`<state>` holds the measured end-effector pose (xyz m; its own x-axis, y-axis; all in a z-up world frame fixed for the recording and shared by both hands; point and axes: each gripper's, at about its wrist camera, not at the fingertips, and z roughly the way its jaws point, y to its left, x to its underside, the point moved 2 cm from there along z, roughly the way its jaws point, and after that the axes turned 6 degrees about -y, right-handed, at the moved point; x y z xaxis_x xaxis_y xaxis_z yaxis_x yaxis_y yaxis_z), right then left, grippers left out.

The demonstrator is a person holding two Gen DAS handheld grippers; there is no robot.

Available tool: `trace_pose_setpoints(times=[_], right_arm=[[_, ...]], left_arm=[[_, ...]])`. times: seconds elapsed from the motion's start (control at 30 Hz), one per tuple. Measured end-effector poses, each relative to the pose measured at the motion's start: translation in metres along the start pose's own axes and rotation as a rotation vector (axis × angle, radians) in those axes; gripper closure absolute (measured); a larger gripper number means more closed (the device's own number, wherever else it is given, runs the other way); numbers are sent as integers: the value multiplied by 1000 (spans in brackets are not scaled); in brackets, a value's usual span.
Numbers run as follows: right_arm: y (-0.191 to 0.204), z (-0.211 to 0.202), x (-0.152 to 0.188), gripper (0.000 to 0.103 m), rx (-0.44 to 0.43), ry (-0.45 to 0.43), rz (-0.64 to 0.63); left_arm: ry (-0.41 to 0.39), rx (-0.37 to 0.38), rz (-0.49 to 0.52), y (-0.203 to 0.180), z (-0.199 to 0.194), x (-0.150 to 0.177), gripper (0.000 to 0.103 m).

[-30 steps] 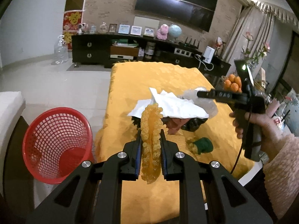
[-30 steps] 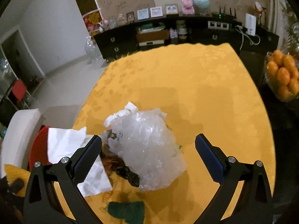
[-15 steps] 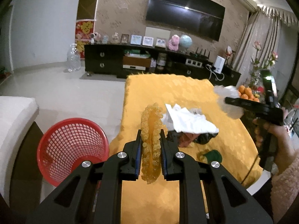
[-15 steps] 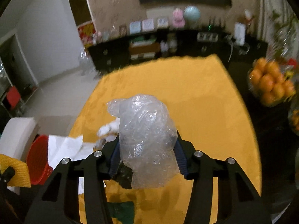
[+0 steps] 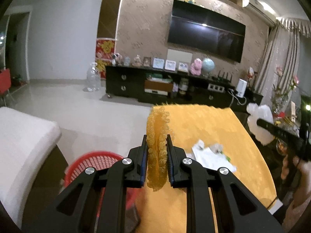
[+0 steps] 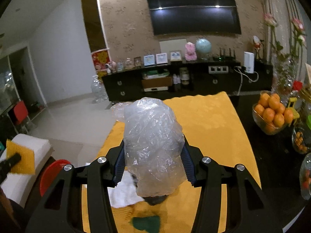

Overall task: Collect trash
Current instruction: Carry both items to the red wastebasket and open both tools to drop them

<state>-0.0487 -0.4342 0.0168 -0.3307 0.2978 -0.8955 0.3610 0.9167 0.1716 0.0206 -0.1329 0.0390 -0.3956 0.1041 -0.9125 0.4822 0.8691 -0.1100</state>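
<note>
My left gripper (image 5: 157,137) is shut on a yellow foam net (image 5: 157,155), which stands upright between the pads above the table's left edge. A crumpled clear plastic bag (image 6: 151,132) is lifted off the yellow tablecloth (image 6: 210,136), with my right gripper (image 6: 153,147) shut on it. The same bag (image 5: 259,116) shows at the right of the left wrist view. A red mesh basket (image 5: 97,163) stands on the floor left of the table. On the cloth lie a white tissue (image 6: 124,192), a dark scrap (image 6: 155,200) and a green piece (image 6: 145,223).
A white cushioned seat (image 5: 23,136) sits left of the basket. A glass bowl of oranges (image 6: 272,114) and glass jars (image 6: 301,139) stand on the dark surface to the right. A black TV cabinet (image 5: 155,85) lines the far wall, beyond open tiled floor.
My right gripper closed on the plastic bag and lifted it off the pile. Both grippers rose and tilted up, so more of the room shows. The foam net stays gripped.
</note>
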Motion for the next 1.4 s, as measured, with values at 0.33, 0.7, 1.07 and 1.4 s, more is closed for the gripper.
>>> trace_pose_setpoints(times=[0.33,0.7,1.07,1.4], right_arm=[[69,10,2,54,-106,13,-87],[142,45,28,54,-197,109,-169],[215,69,59,54,-333,212,-229],[256,96,96,54,-423,342,-250]], left_arm=[[-26,-86,1,34,9,-12,87],[80,-171,-67,92,34,18,87],[172,-250,-116,138,49,44,87],[289,-275,-138,156,72,76,87]])
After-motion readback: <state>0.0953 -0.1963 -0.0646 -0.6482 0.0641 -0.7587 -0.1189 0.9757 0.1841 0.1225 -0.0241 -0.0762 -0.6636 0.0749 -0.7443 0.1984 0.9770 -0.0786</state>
